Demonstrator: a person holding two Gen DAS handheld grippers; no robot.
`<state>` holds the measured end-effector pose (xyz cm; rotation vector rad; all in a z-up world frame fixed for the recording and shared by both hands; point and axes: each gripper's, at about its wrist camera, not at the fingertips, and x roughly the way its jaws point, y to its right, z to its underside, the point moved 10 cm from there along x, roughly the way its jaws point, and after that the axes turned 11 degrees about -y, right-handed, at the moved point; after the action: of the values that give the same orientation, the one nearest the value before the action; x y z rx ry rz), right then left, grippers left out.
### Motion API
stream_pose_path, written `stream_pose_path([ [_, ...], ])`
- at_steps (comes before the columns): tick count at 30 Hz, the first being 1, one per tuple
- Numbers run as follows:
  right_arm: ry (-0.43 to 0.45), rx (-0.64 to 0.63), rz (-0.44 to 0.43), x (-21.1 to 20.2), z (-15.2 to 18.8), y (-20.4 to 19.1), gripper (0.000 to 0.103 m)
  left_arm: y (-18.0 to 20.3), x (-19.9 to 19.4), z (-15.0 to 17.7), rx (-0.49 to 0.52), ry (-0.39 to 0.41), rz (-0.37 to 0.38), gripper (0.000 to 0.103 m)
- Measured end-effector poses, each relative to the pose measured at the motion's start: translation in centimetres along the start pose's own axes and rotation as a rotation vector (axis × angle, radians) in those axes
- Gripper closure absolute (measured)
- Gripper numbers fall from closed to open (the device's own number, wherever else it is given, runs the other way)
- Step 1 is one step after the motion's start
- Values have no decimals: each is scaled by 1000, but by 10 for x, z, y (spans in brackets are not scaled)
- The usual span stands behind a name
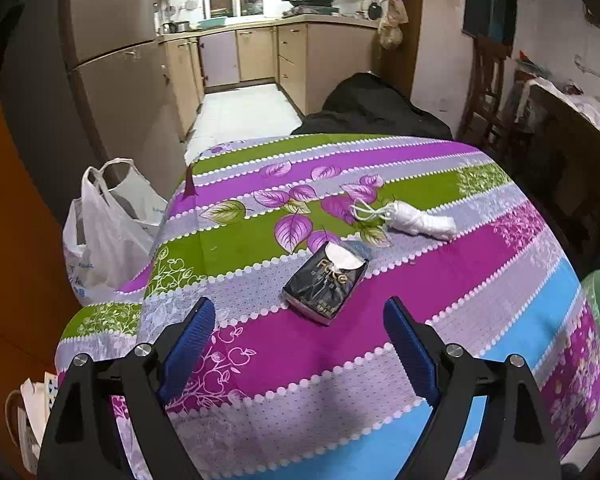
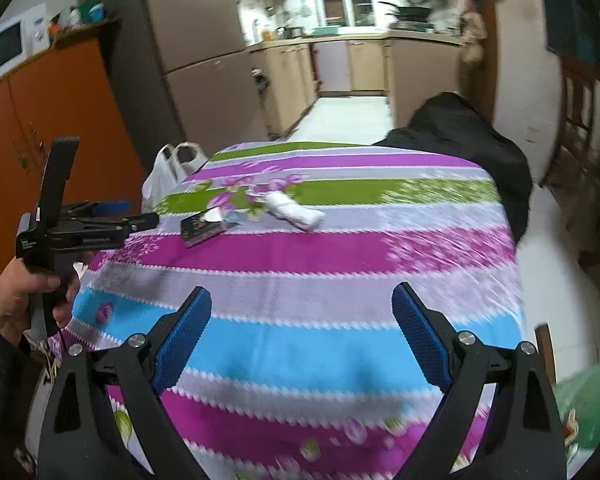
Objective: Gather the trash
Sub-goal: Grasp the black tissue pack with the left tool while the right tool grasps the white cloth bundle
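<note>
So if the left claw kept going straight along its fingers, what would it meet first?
Most likely the black tissue pack, lying on the striped floral tablecloth just ahead of the open left claw. Depth is uncertain in the fisheye view.

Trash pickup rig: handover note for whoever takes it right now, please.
Left gripper: open, empty, above the near part of the table, pointed at the black packet.
Right gripper: open, empty, farther back over the near edge of the table.
Trash: the black packet lies flat on the tablecloth, torn open at its far end. A white wad with a string loop lies just beyond it, to the right.
White plastic bag: open, off the table's left side.
Done: nothing collected, as far as the views show.
Left: grab the packet, then the wad; the bag looks like the likely drop spot.
</note>
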<state>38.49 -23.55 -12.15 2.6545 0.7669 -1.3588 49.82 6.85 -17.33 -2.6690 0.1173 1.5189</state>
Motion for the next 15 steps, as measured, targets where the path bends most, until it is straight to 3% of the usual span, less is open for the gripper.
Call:
stream_pose_path([
  [11,-150,-216,-25,87,-41,-27,15,23,57,-11,88,-71,130,17],
  [15,-207,-262,-26,119,-55,-17,32,28,71,-13,114,-87,145,17],
])
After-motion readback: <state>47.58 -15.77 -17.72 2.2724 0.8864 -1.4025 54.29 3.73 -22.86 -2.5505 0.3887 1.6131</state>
